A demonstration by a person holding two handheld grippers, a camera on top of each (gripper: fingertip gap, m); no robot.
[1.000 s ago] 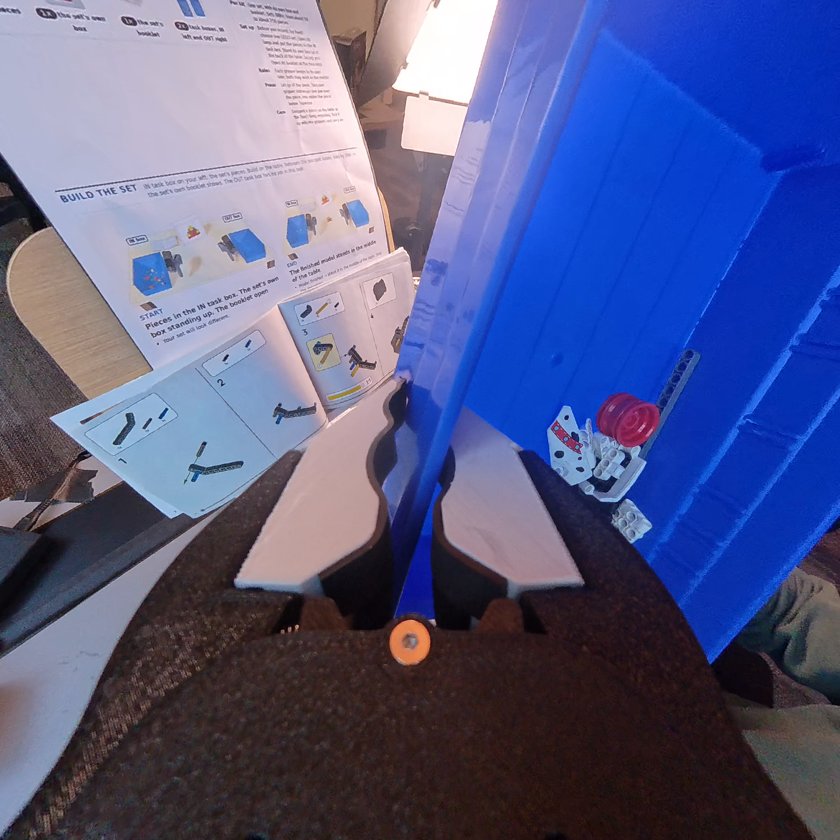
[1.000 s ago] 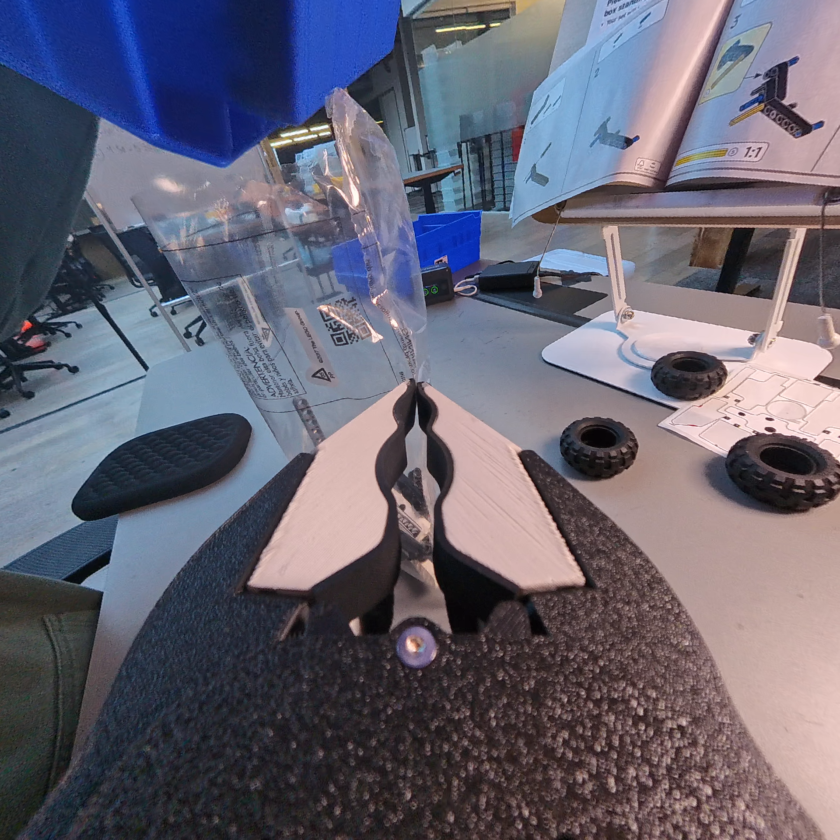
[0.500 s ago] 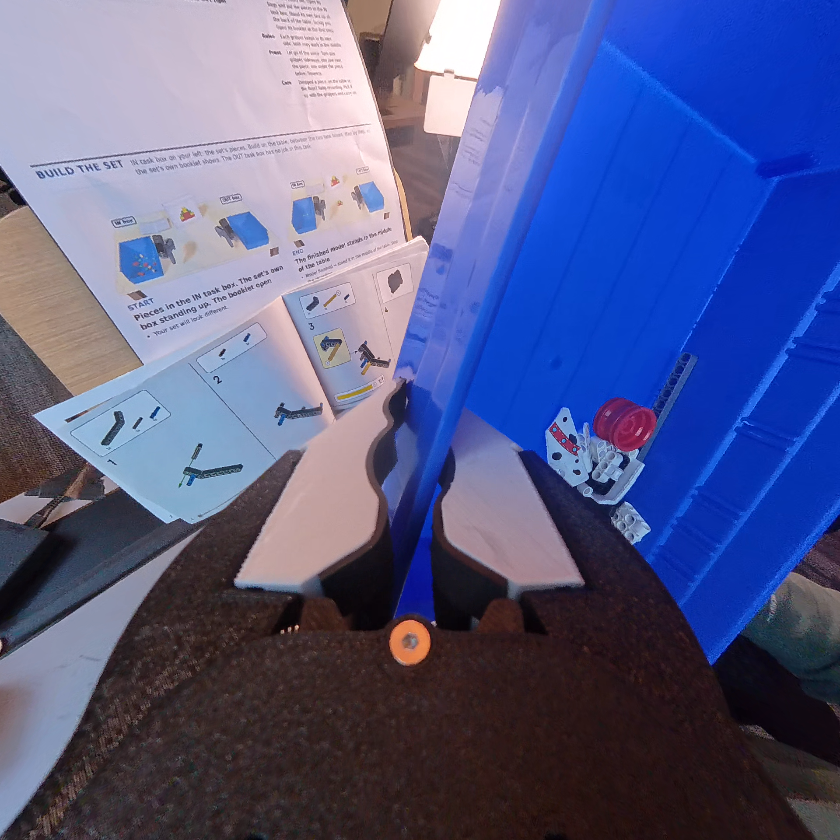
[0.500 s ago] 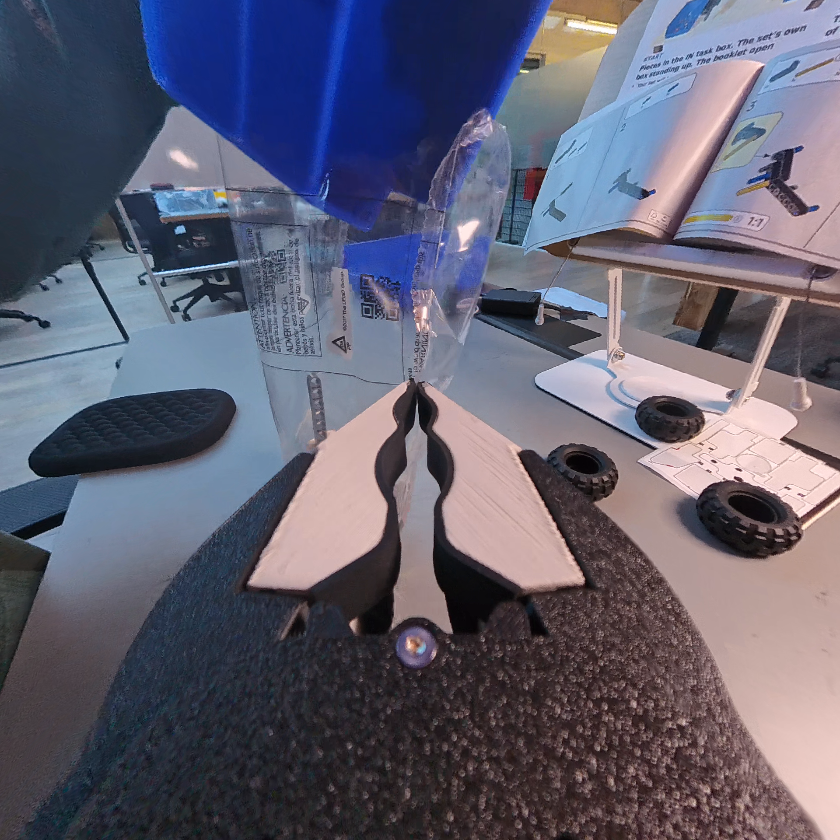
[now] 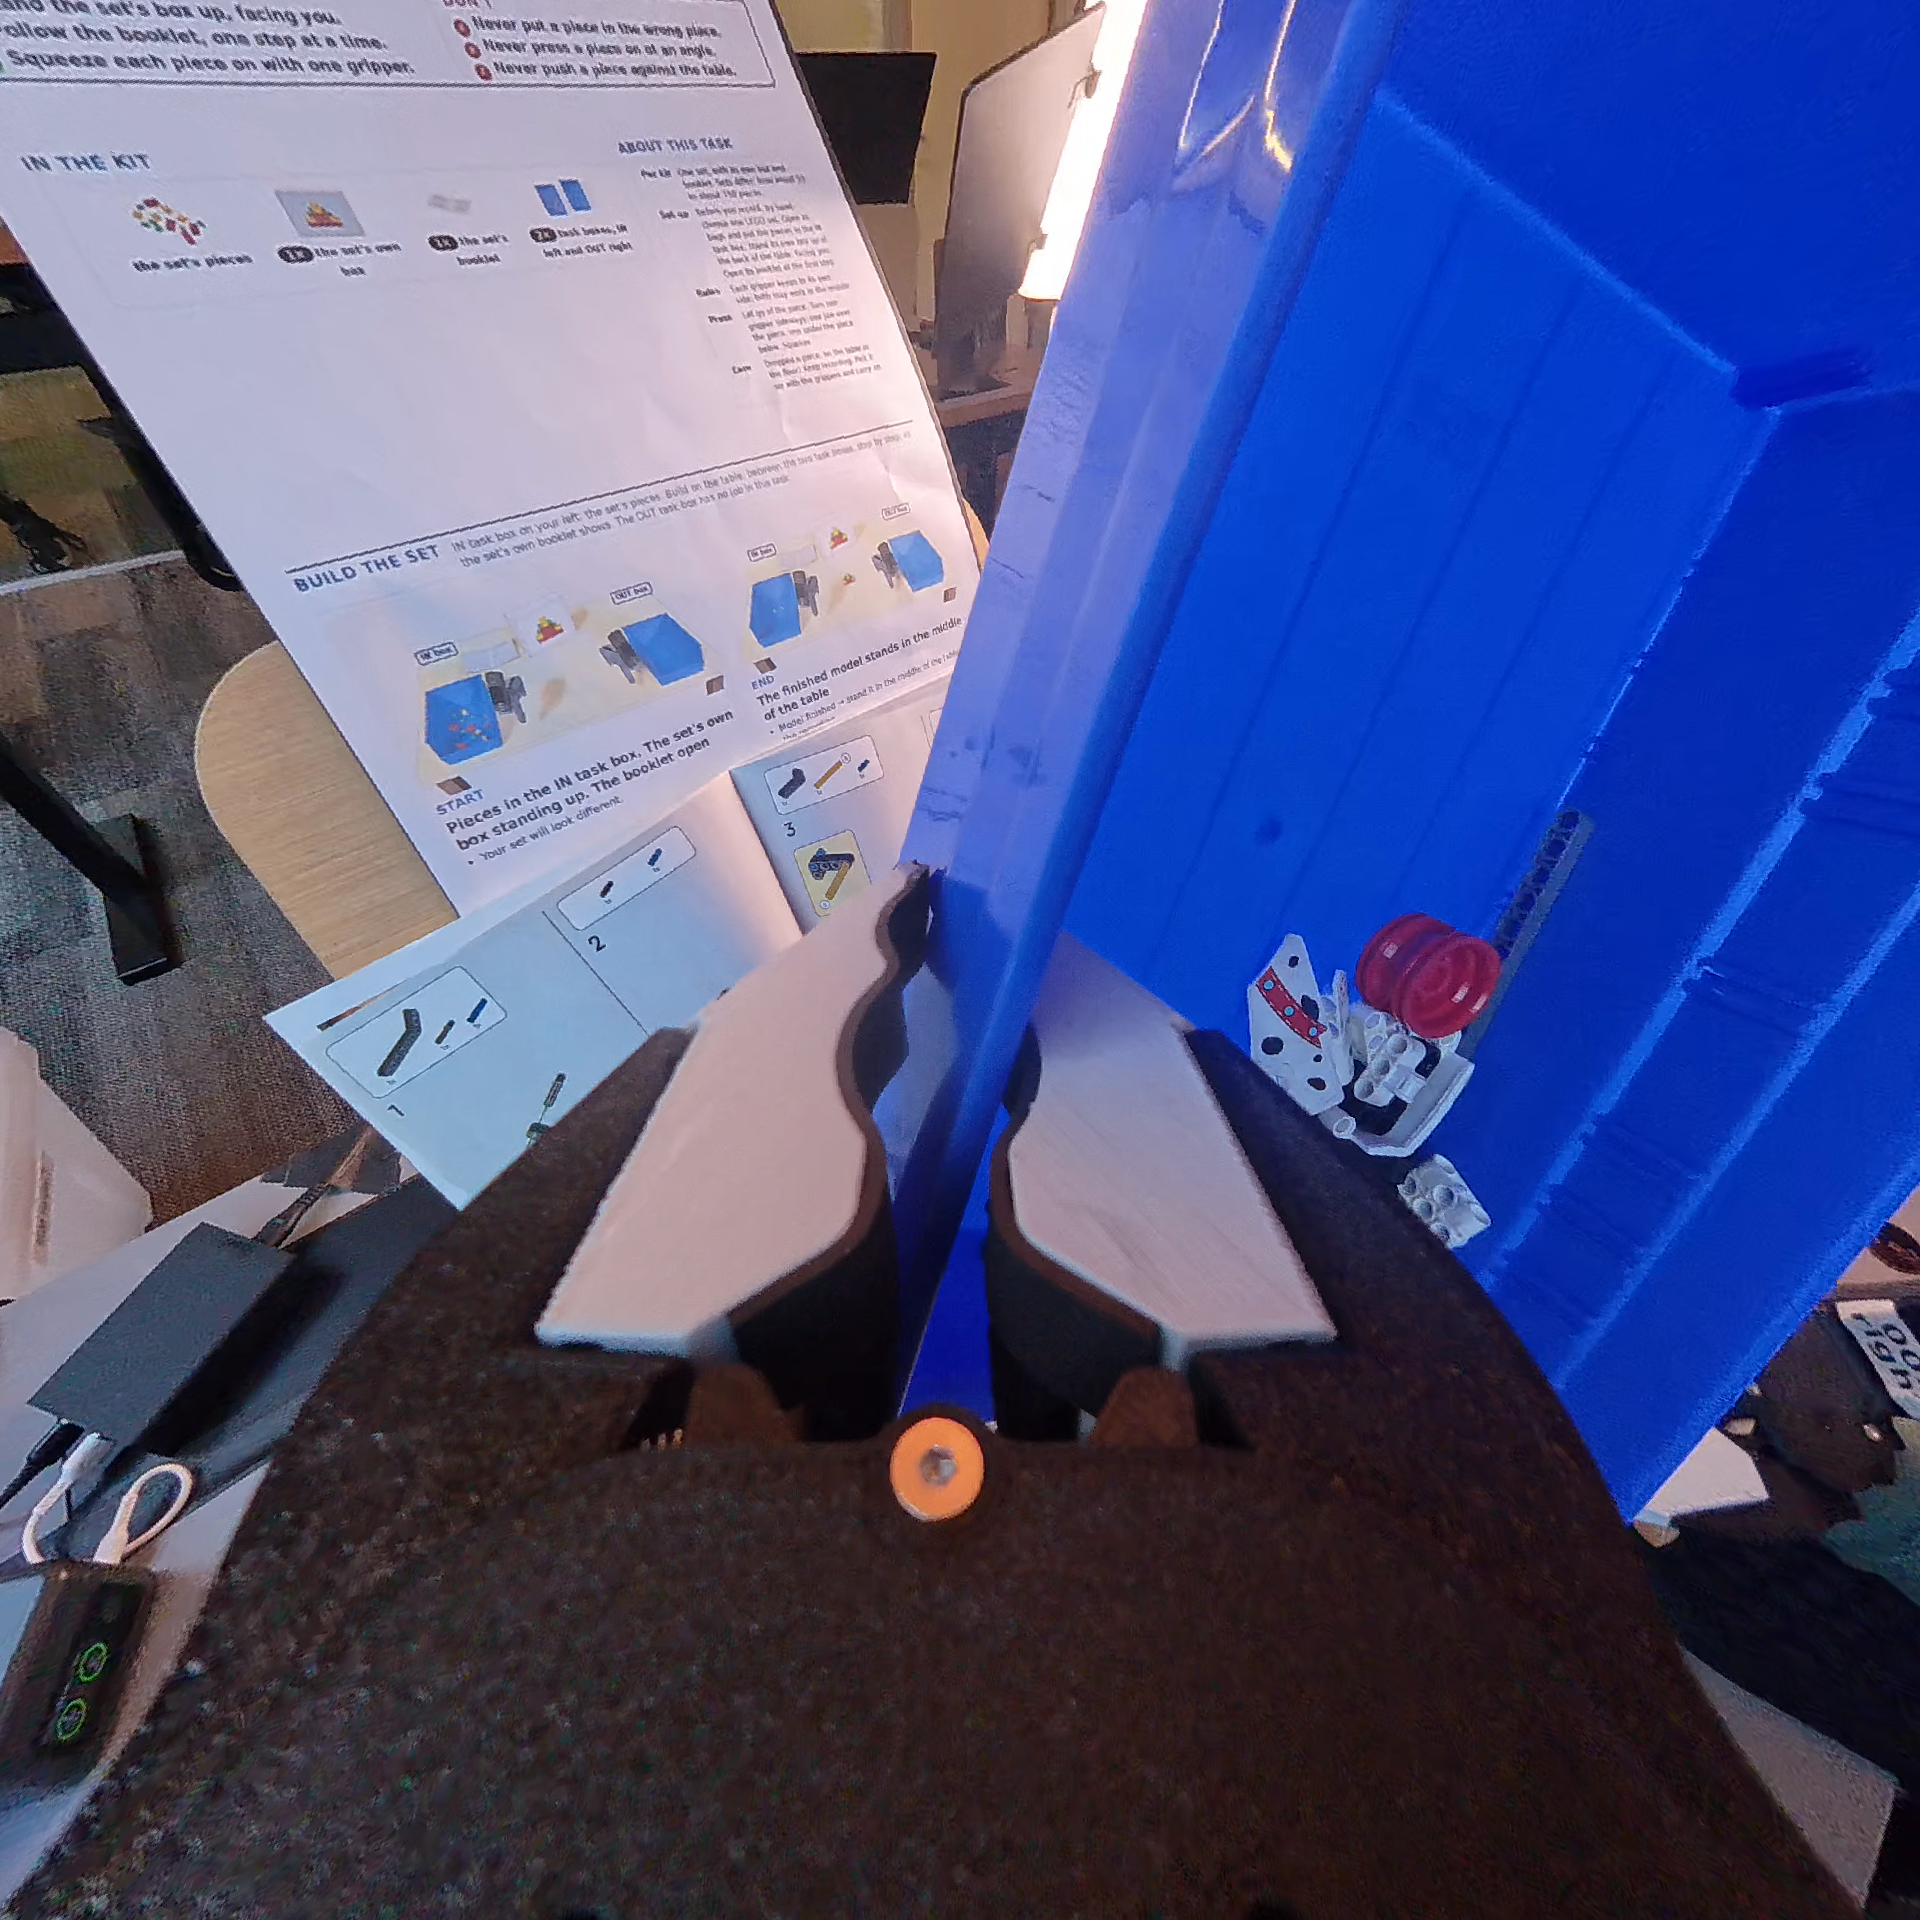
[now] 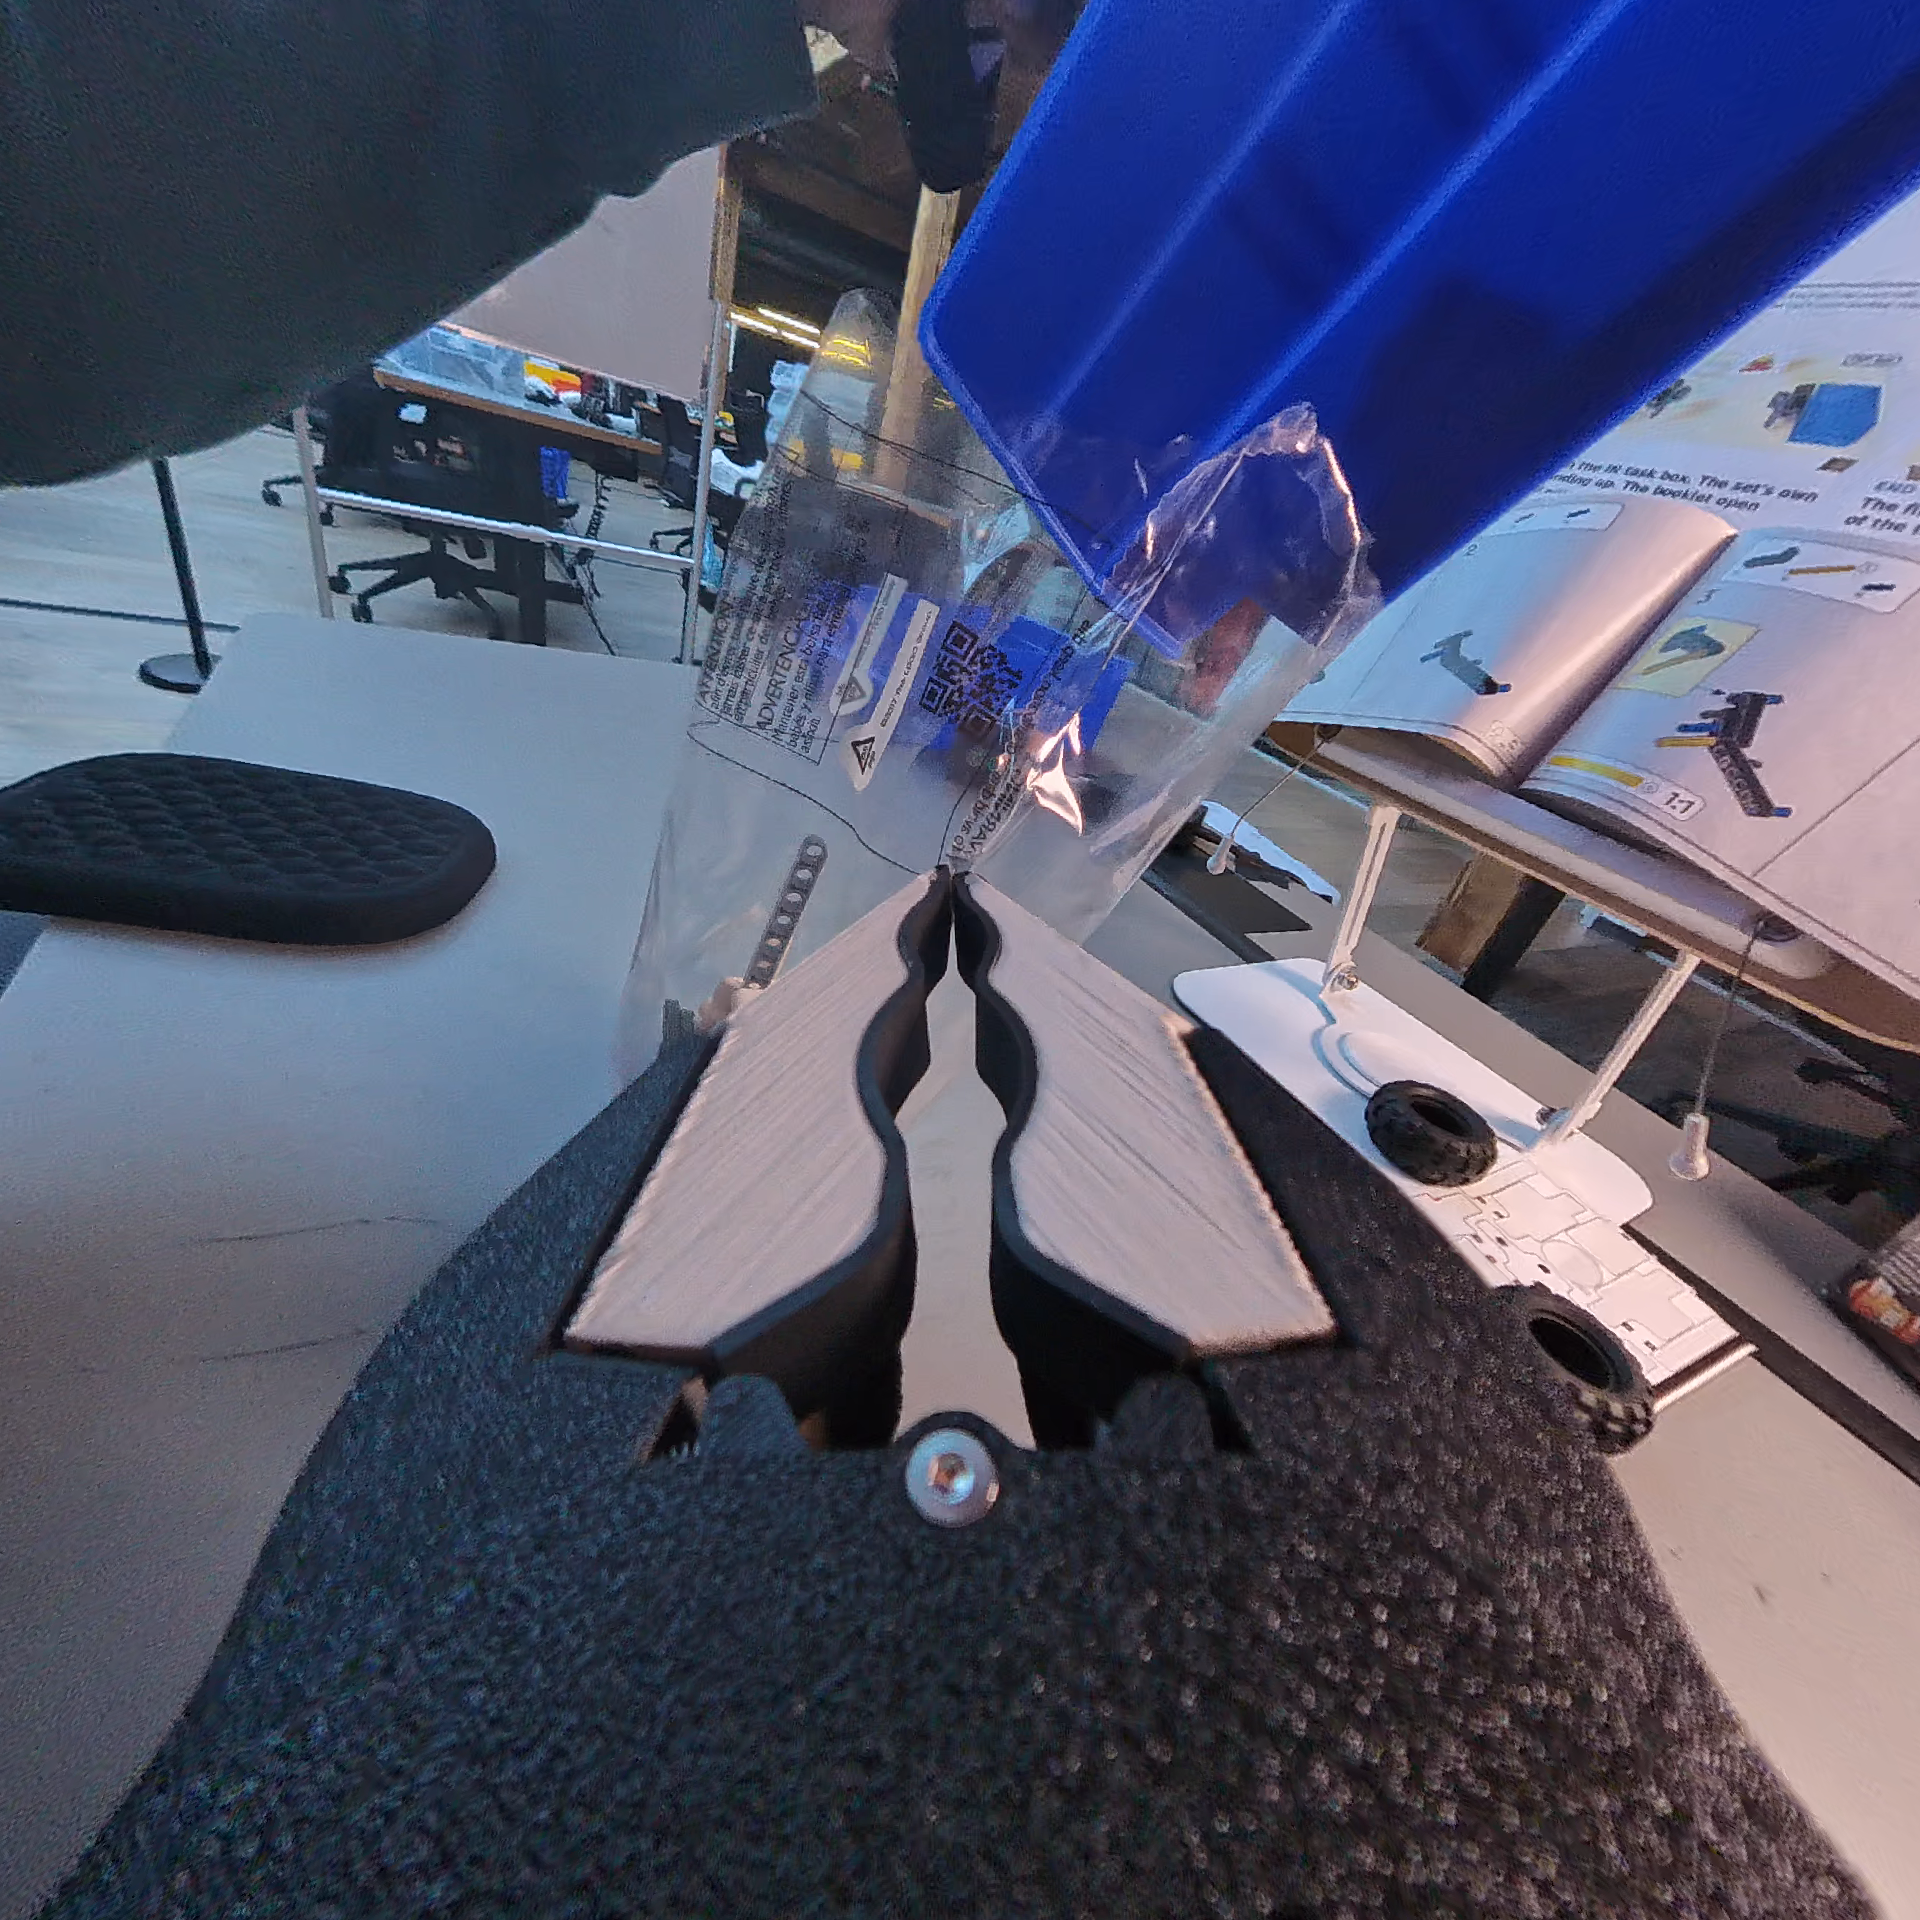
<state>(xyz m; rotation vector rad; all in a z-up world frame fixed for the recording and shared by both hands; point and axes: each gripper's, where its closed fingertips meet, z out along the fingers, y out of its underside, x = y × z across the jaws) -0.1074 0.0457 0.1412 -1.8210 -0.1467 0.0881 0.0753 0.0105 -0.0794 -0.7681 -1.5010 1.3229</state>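
The left gripper (image 5: 961, 935) clamps the blue plastic box's wall (image 5: 997, 790); the right gripper (image 6: 951, 883) pinches a clear plastic bag (image 6: 831, 748) at 12 o'clock.

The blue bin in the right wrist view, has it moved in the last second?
Yes. The blue bin has swung from the upper left to the upper right of the view, and now overlaps the open booklet on its stand.

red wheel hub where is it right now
In the left wrist view, the red wheel hub sits inside the tilted blue bin, right of the left gripper, atop white pieces.
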